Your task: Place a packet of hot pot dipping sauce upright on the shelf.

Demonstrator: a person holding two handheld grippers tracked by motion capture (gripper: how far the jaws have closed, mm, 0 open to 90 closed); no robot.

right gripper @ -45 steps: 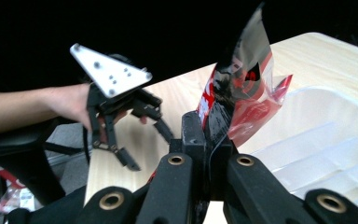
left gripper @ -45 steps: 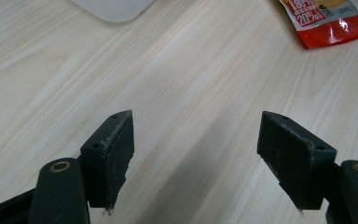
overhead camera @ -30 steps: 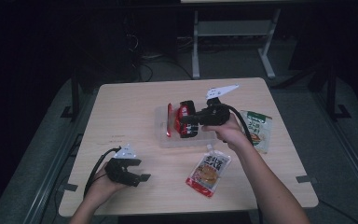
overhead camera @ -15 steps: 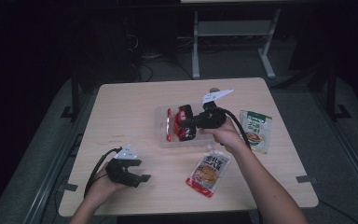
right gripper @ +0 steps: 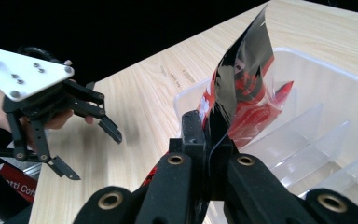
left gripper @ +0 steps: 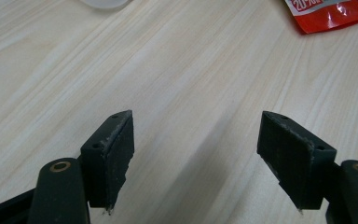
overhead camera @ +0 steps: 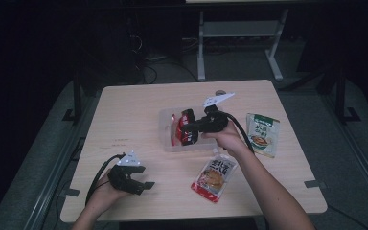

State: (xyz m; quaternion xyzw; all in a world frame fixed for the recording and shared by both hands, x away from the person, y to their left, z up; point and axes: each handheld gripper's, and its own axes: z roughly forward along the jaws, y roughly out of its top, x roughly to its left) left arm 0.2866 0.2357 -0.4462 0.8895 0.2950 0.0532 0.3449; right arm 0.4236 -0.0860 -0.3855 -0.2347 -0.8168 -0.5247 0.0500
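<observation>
Left gripper: resting near table edge, jaws spread, holding nothing. Right gripper: pinching red packet, lowering it into clear bin. Next, likely: seating packet between dividers, then releasing.

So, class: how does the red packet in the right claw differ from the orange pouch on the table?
The red packet stands upright, pinched in the right claw over the clear bin; the orange pouch lies flat and untouched on the table. The red packet is darker. Both are glossy snack packs.
</observation>
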